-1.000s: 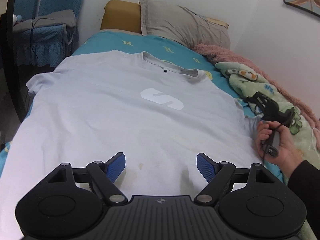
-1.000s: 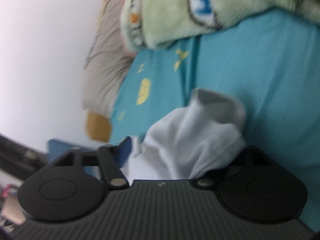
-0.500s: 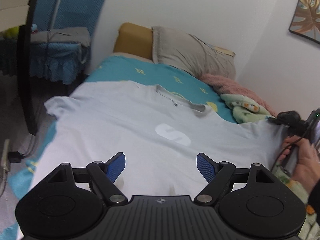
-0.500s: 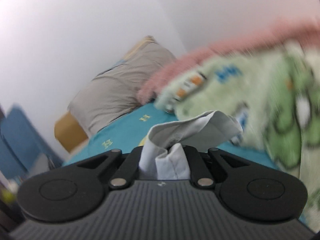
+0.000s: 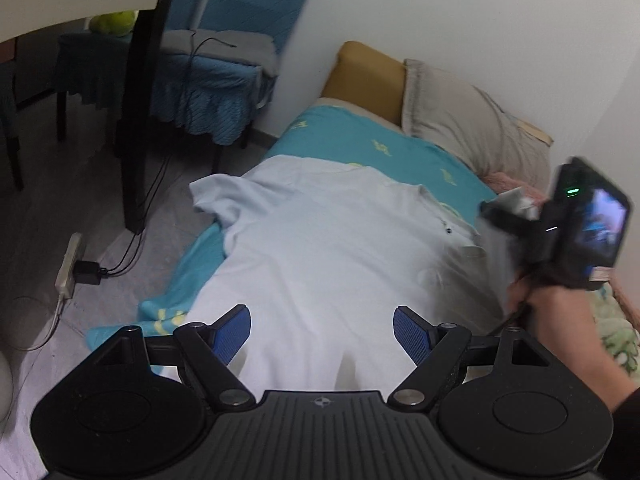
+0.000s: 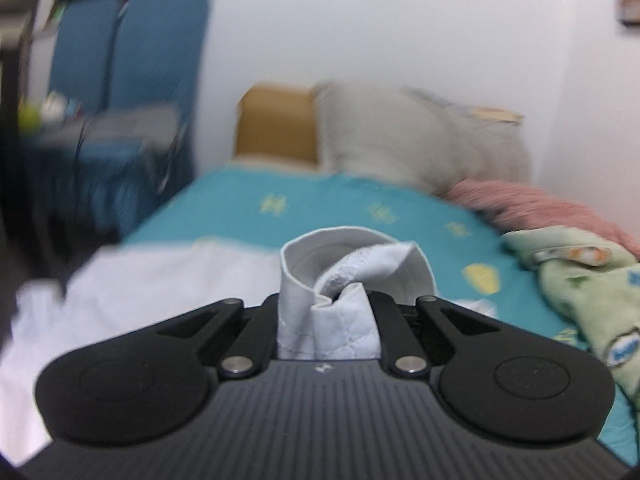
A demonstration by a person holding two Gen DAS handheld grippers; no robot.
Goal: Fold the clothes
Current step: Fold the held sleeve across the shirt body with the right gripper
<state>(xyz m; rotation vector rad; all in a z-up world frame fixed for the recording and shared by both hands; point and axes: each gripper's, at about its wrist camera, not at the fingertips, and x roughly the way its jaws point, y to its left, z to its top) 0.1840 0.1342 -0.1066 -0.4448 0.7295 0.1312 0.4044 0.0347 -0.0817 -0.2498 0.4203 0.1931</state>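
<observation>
Teal bedding covers the bed (image 5: 384,148), and the pale T-shirt (image 5: 320,248) lies spread across it. My left gripper (image 5: 322,330) hovers over the shirt's lower part, jaws wide apart and holding nothing. At three o'clock in the left wrist view, my right gripper (image 6: 326,308) has its jaws clamped on a bunched sleeve (image 6: 352,264), lifted off the bed, I think; that view is blurred.

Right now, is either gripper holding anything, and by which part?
The right gripper is shut on the white T-shirt, pinching the bunched cuff of one sleeve. The left gripper is open above the shirt, holding nothing.
</observation>
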